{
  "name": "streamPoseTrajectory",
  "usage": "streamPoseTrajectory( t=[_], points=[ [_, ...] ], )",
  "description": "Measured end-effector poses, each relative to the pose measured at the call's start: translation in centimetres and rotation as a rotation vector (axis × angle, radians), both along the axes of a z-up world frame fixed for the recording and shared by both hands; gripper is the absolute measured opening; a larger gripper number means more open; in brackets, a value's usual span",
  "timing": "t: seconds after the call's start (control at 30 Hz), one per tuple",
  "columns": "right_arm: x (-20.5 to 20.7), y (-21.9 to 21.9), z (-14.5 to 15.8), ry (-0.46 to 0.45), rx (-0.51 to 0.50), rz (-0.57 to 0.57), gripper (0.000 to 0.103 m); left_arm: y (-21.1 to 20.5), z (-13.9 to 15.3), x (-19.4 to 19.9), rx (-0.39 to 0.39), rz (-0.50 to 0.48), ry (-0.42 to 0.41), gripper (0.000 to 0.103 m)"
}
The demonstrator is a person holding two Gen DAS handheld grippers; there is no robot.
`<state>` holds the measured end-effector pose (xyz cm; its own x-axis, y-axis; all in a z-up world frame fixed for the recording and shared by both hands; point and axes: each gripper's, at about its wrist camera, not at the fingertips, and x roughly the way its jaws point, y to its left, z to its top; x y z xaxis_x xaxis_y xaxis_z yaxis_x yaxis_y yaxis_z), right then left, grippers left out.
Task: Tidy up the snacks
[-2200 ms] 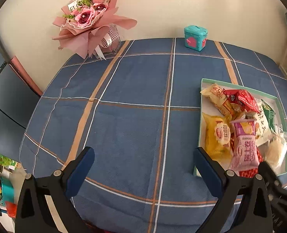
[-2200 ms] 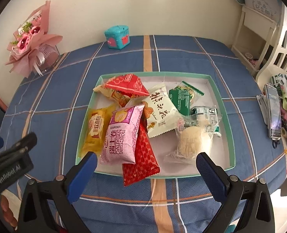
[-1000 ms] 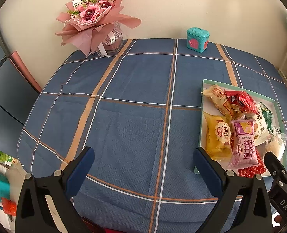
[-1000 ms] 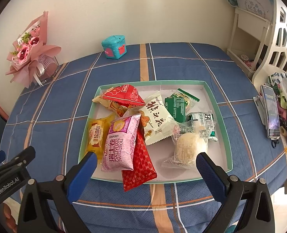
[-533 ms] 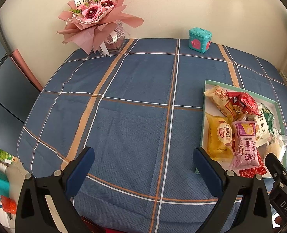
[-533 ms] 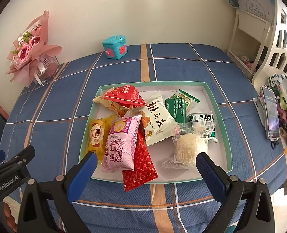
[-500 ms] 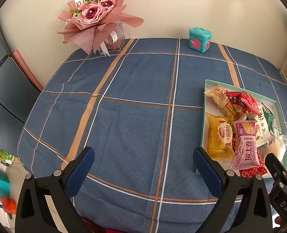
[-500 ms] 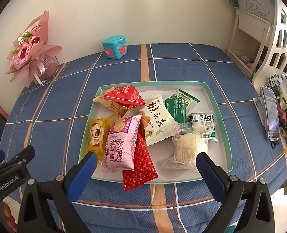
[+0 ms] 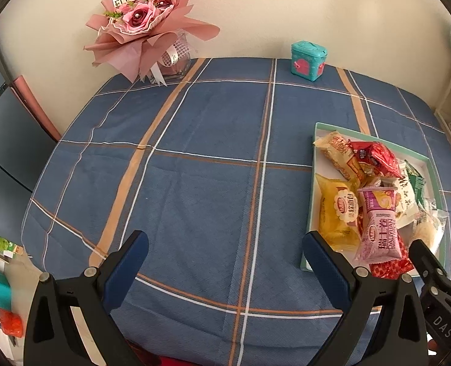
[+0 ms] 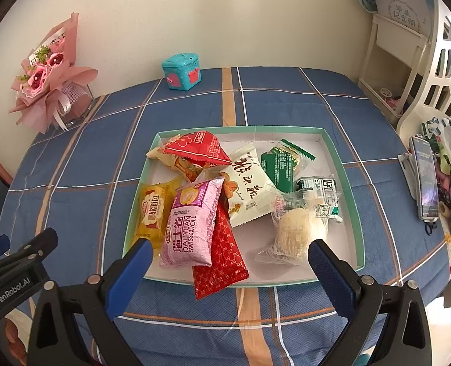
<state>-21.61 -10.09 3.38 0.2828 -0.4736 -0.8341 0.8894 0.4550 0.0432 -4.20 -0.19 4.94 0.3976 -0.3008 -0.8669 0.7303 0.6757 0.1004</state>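
Nine snack packets [image 10: 192, 222], one tray [image 10: 352, 201]

We saw the shallow mint-green cardboard tray [image 10: 344, 164] holding a loose pile of snacks: a pink foil Swiss-roll packet [image 10: 192, 222] lay over a long red patterned packet [image 10: 222, 259] that overhung the near rim, with a yellow bread packet [image 10: 152, 210] just beside it.

left gripper [image 9: 225, 251] jaws wide, right gripper [image 10: 230, 259] likewise, both empty
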Motion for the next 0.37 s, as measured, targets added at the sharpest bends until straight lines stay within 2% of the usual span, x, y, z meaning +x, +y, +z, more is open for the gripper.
streamPoseTrajectory(
  t=[0.37],
  points=[
    [-0.15, -0.16, -0.17, -0.001, 0.009, -0.010, 0.103, 0.09, 0.46, -0.15, -0.047, -0.015, 0.003, 0.101]
  ],
)
